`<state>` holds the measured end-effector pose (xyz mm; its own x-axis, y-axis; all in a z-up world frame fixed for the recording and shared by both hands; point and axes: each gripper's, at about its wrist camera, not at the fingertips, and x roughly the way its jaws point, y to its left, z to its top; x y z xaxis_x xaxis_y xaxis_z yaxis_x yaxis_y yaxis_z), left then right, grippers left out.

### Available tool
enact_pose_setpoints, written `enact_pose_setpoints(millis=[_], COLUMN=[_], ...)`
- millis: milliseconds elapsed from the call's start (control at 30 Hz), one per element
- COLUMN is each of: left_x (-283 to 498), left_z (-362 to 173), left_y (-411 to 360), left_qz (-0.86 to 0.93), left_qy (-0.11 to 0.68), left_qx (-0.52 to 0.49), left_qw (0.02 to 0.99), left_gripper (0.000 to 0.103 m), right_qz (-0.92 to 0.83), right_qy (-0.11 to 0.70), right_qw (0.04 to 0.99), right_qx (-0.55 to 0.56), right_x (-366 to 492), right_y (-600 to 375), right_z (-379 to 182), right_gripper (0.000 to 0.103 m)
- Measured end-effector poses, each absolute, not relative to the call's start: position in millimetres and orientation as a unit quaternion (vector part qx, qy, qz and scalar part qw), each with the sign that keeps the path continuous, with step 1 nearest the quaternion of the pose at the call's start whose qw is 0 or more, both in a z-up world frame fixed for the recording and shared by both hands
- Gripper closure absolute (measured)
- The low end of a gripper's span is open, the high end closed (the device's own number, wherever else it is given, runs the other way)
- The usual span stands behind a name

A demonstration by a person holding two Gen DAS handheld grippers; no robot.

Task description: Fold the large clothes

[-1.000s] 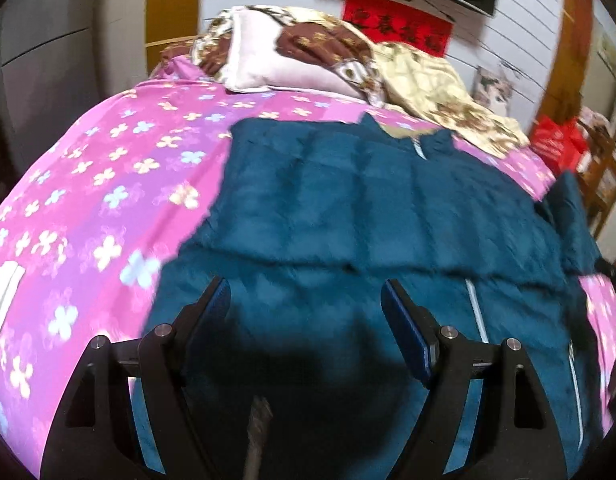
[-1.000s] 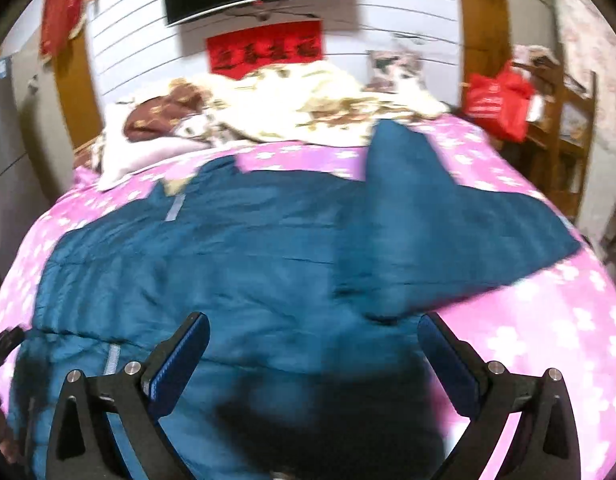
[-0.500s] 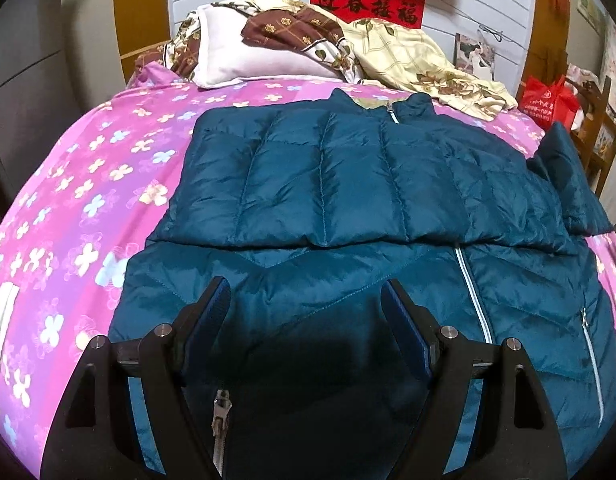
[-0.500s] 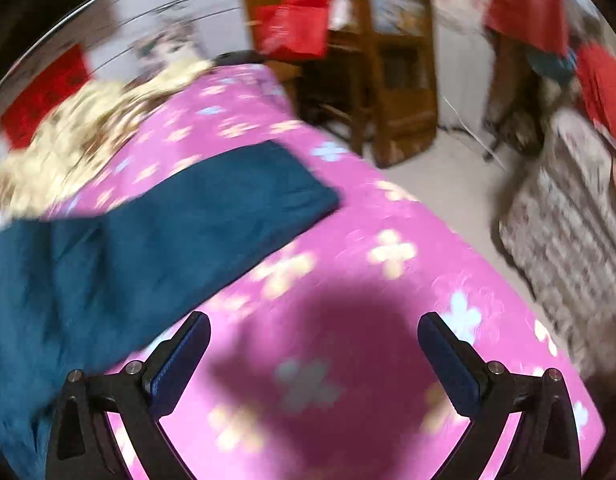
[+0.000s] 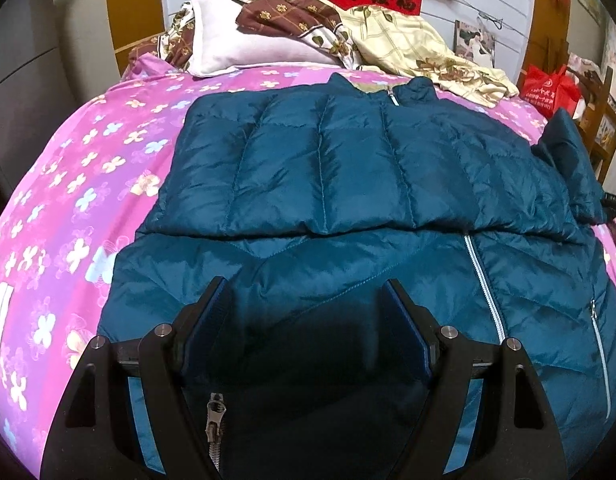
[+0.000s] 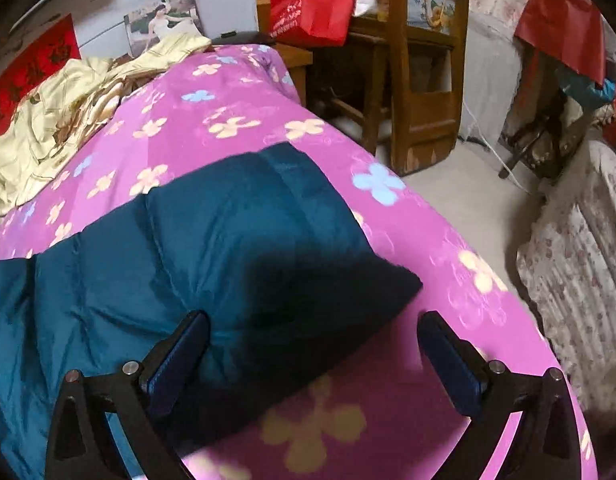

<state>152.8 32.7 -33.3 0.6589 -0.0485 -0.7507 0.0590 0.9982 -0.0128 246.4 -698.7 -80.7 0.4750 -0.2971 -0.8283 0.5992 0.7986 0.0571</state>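
A teal quilted down jacket lies spread on the pink flowered bedspread, one sleeve folded across its chest and its zipper running down the front. My left gripper hovers open over the jacket's lower hem, nothing between its fingers. The other sleeve stretches out toward the bed's right edge. My right gripper stands open just over that sleeve's cuff end, the cuff corner lying between the fingers without being pressed.
Pillows and a cream blanket are heaped at the head of the bed. A wooden shelf with a red bag stands beside the bed's right edge, with floor and a floral-covered piece beyond.
The right gripper swung from over the jacket's body out to the right and came down at the sleeve's cuff end. The left gripper settled slightly lower over the hem.
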Motion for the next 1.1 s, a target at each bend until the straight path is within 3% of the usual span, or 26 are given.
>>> enact_pose_setpoints(millis=[33, 100, 133, 167, 233, 533, 767, 933, 1100], left_x=[153.0, 153.0, 152.6, 152.2, 151.8, 153.2, 147.8, 145.2, 146.4], left_z=[-33.9, -33.6, -32.8, -31.8, -28.9, -33.3, -42.7, -46.1, -41.5], left_y=[32.5, 33.5, 34.5, 35.2, 39.2, 46.1, 55.8, 80.4, 101.6], left_qz=[-0.028, -0.026, -0.025, -0.022, -0.006, 0.071, 0.122, 0.156, 0.165], left_qy=[0.413, 0.413, 0.412, 0.411, 0.406, 0.420, 0.419, 0.418, 0.419], left_qx=[0.007, 0.006, 0.003, 0.002, 0.002, 0.055, 0.110, 0.119, 0.101], left_qw=[0.910, 0.910, 0.911, 0.911, 0.914, 0.903, 0.893, 0.887, 0.887], left_gripper=[0.025, 0.025, 0.025, 0.025, 0.025, 0.025, 0.025, 0.025, 0.025], right_qz=[-0.262, -0.246, -0.231, -0.226, -0.242, -0.275, -0.195, -0.090, 0.012], right_qy=[0.437, 0.424, 0.412, 0.408, 0.398, 0.305, 0.237, 0.222, 0.254], right_qw=[0.843, 0.857, 0.870, 0.875, 0.879, 0.912, 0.948, 0.967, 0.964], right_qx=[0.171, 0.157, 0.140, 0.129, 0.101, 0.012, -0.080, -0.083, -0.073], right_x=[247.4, 248.0, 247.2, 245.7, 238.0, 164.3, 134.4, 144.7, 170.3], right_y=[-698.6, -691.4, -682.2, -675.1, -661.5, -591.8, -453.9, -332.7, -217.7], right_z=[-80.7, -77.0, -73.1, -71.4, -65.5, 25.9, 107.8, 111.2, 62.0], right_gripper=[0.002, 0.036, 0.066, 0.080, 0.087, 0.091, 0.091, 0.091, 0.091])
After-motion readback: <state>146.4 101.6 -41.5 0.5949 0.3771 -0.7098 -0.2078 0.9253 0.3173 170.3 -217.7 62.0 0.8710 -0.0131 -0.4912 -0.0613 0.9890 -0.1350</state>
